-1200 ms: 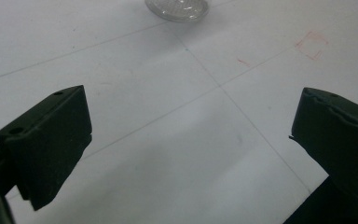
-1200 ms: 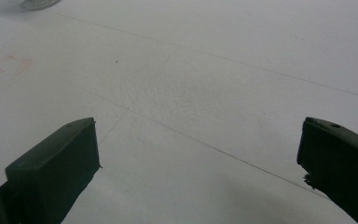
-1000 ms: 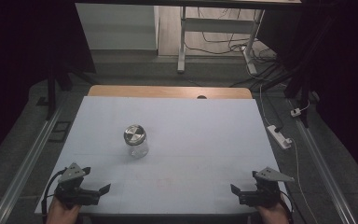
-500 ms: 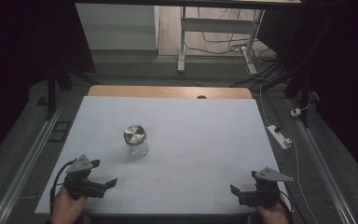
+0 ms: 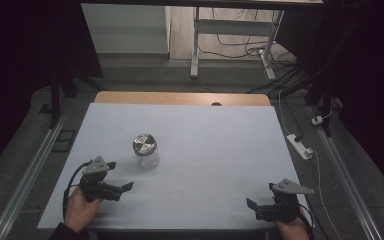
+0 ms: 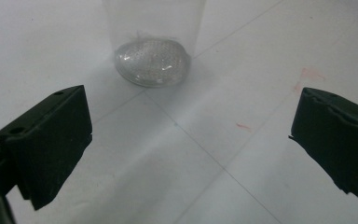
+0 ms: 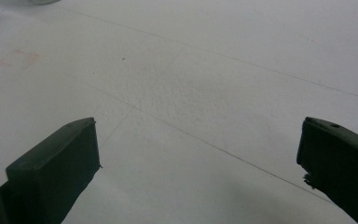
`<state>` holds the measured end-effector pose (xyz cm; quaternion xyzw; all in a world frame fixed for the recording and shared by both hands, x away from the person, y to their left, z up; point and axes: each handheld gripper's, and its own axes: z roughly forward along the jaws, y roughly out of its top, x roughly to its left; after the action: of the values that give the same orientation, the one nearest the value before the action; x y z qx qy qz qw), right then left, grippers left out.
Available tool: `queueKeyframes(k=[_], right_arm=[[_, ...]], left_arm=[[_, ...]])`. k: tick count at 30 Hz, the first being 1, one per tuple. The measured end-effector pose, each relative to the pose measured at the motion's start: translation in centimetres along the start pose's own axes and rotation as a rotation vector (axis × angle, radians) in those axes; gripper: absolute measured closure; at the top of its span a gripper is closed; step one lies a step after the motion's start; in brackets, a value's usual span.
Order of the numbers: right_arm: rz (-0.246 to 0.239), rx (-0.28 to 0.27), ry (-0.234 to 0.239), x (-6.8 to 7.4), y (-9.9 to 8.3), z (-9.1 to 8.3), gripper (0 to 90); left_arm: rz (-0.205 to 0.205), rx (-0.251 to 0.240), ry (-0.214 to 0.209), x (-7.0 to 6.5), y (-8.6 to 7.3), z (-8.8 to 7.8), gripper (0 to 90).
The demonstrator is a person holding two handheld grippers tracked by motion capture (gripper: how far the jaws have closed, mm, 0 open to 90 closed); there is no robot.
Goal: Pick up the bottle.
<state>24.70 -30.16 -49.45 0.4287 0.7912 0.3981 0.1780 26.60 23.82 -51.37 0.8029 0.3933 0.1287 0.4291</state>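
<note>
1. Step: approach, judged from the layout. Left gripper [image 5: 122, 189] is off the table edge, jaws spread wide, nothing held, aimed toward the jar [image 5: 146, 151].
2. Jar location: upright on the white table [image 5: 220, 145], left of centre, metal lid on. In the left gripper view the jar [image 6: 153, 44] sits ahead, between the jaw lines, not touching.
3. Next move likely needs: advance forward, straddle the glass body, then close.
4. Right gripper [image 5: 254, 207] rests at the near right edge, released, well apart from the jar.

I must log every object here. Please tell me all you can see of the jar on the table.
The jar is small, of clear glass or plastic, closed by a shiny metal lid. It stands upright on the pale table, left of centre. Nothing touches it; the open left tool points toward it from nearby. Its contents cannot be told.
</note>
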Motion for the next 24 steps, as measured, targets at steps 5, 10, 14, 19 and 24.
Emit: queueKeyframes(k=[5, 10, 14, 19, 24], right_arm=[[-0.001, 0.001, 0.002, 0.0, 0.0, 0.0, 0.0], [0.0, 0.002, 0.004, 0.0, 0.0, 0.0, 0.0], [-0.001, 0.003, 0.007, 0.0, 0.0, 0.0, 0.0], [0.0, 0.003, 0.011, -0.1, 0.0, 0.0, 0.0], [-0.002, 0.004, 0.013, 0.0, 0.0, 0.0, 0.0]], left_arm=[[-0.002, -0.01, 0.006, 0.7, 0.9, 1.0, 0.0], [-0.003, -0.008, 0.016, 1.2, 1.9, 2.0, 0.0], [-0.001, -0.011, 0.022, 1.4, 2.8, 3.0, 0.0], [0.01, -0.008, 0.021, 1.5, 3.7, 4.2, 0.0], [0.0, 0.008, 0.016, 1.7, 4.5, 5.2, 0.0]])
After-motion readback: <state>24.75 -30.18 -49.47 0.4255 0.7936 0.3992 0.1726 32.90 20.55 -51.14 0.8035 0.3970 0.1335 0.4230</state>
